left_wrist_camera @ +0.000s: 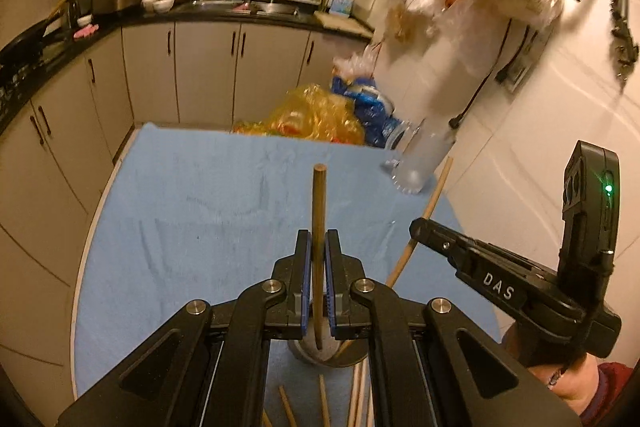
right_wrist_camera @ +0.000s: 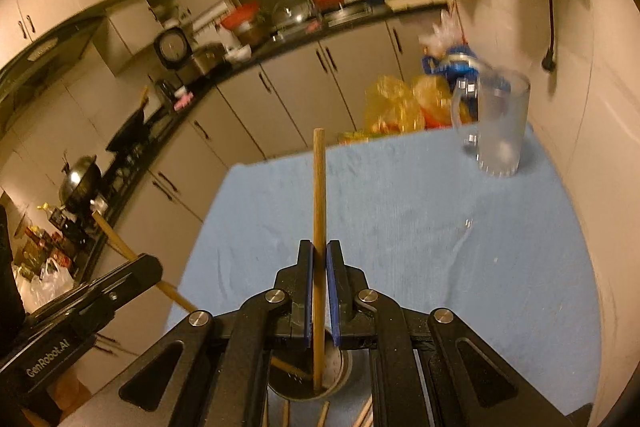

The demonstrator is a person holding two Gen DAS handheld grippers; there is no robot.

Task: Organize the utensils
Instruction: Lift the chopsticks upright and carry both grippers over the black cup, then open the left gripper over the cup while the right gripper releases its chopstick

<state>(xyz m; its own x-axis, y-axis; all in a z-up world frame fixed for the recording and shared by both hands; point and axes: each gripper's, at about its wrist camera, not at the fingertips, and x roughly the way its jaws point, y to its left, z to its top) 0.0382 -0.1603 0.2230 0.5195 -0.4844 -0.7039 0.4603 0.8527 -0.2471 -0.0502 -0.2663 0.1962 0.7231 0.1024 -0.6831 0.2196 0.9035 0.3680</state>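
My left gripper (left_wrist_camera: 318,243) is shut on a dark wooden chopstick (left_wrist_camera: 319,203) whose lower end reaches into a round metal holder (left_wrist_camera: 352,357) below the jaws. My right gripper (right_wrist_camera: 319,253) is shut on a lighter wooden chopstick (right_wrist_camera: 319,183), its lower end inside the same metal holder (right_wrist_camera: 344,367). In the left wrist view the right gripper (left_wrist_camera: 416,227) comes in from the right with its chopstick (left_wrist_camera: 436,191). In the right wrist view the left gripper (right_wrist_camera: 150,265) comes in from the left with its chopstick (right_wrist_camera: 114,235). Several loose chopsticks (left_wrist_camera: 322,403) lie on the blue cloth (left_wrist_camera: 192,211) near the holder.
A frosted glass mug (right_wrist_camera: 500,123) stands at the far right corner of the blue cloth (right_wrist_camera: 440,227); it also shows in the left wrist view (left_wrist_camera: 424,159). Yellow and blue plastic bags (left_wrist_camera: 320,115) sit behind the table. Kitchen cabinets and a cluttered counter (left_wrist_camera: 200,15) run behind and left. A wall is on the right.
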